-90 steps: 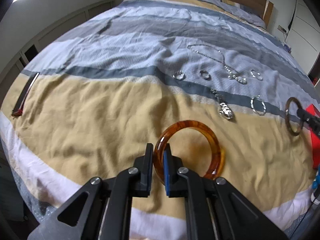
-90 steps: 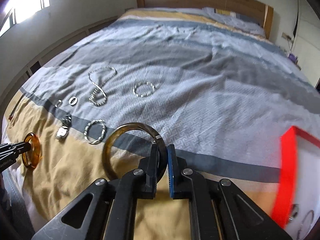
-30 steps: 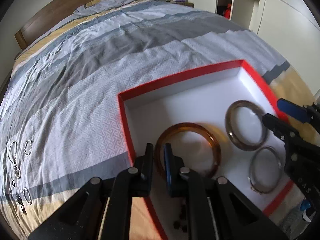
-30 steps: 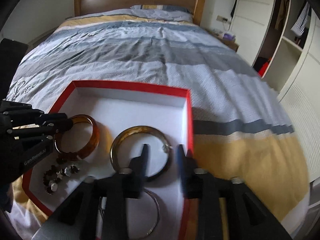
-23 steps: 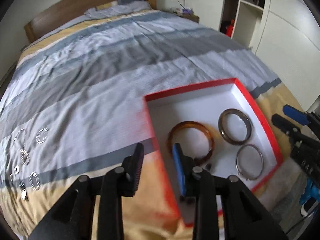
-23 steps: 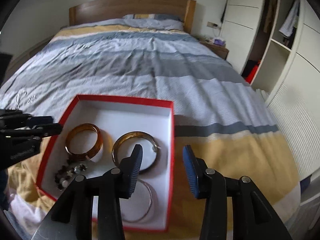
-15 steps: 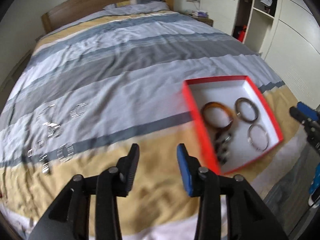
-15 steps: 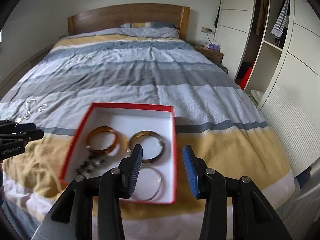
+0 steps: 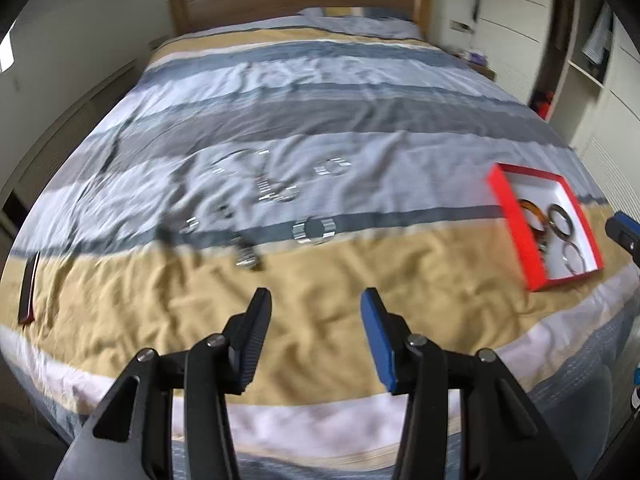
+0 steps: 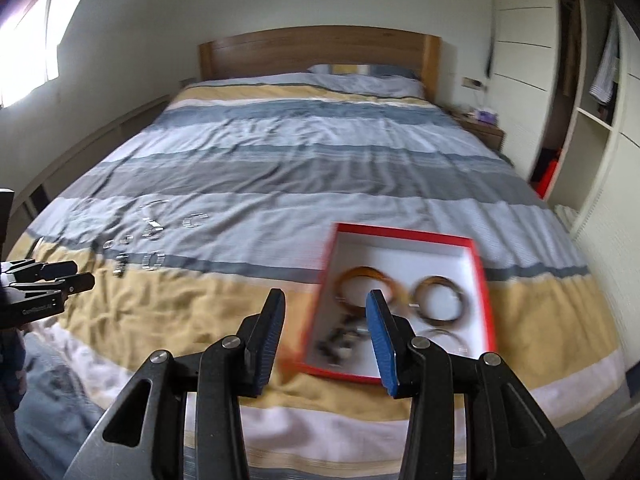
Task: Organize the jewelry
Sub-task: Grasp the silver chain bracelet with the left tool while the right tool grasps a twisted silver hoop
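A red box [image 10: 400, 231] with a white inside lies on the striped bedspread, at the right in the left wrist view [image 9: 516, 216]. In it lie an amber bangle [image 10: 364, 269], a dark brown bangle [image 10: 440, 279], a thin silver bangle and some small dark pieces. Loose silver jewelry lies on the grey stripes: a bracelet [image 9: 300, 232], a watch-like piece [image 9: 248, 256] and a chain [image 9: 264, 184]. My left gripper [image 9: 316, 300] hovers over the yellow stripe, short of these. Its jaws are opening with nothing between them. My right gripper [image 10: 326, 300] hangs open and holds nothing, above the box's near left corner.
A dark strip with a red end [image 9: 28, 288] lies at the bed's left edge. The wooden headboard [image 10: 320, 52] is at the far end. White wardrobes [image 10: 592, 120] and a nightstand [image 10: 484, 128] stand along the right side. The bed's foot edge runs just below both grippers.
My left gripper let go of the amber bangle in the box, opened and swung left and up toward the loose jewelry. My right gripper backed up and away from the box.
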A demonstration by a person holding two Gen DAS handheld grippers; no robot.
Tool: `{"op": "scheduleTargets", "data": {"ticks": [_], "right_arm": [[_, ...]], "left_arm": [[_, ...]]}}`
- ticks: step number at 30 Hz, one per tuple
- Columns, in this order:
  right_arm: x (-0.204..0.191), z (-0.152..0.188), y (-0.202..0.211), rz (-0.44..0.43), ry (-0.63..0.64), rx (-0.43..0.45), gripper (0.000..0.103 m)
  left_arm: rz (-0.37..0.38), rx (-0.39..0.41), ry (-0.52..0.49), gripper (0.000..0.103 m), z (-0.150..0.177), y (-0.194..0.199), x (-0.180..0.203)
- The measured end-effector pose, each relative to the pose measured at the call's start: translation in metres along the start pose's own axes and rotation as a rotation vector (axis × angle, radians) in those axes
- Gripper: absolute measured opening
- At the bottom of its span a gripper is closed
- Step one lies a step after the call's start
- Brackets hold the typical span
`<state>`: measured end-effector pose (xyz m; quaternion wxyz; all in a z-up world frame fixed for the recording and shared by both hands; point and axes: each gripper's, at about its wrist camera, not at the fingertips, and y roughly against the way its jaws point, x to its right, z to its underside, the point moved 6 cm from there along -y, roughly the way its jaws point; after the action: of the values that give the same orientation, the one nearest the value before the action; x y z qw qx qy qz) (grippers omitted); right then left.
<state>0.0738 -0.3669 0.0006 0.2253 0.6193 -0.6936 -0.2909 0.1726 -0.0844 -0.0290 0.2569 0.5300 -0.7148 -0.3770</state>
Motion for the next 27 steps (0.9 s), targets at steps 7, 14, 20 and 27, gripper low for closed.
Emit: {"op": "scheduleTargets", "data": {"ticks": [7,14,20,27], "right_arm": [[-0.064,-0.002,-0.039,-0.115,0.071,-0.057,0.042],[-0.113,-0.007,-0.096,-0.206,0.134,-0.125,0.041],[-0.152,-0.015,-0.15,-0.276,0.167,-0.175,0.04],[-0.199,-0.02,-0.201,-0.359,0.2,-0.221,0.037]], "left_arm": [[-0.018,-0.029,0.091,0.044,0.008,-0.025,-0.056],[0.017,-0.075,0.154,0.044,0.0,-0.078,-0.073],[0.048,-0.118,0.174,0.044,-0.009,-0.126,-0.079],[0.037,-0.119,0.153,0.024,-0.004,-0.149,-0.088]]}}
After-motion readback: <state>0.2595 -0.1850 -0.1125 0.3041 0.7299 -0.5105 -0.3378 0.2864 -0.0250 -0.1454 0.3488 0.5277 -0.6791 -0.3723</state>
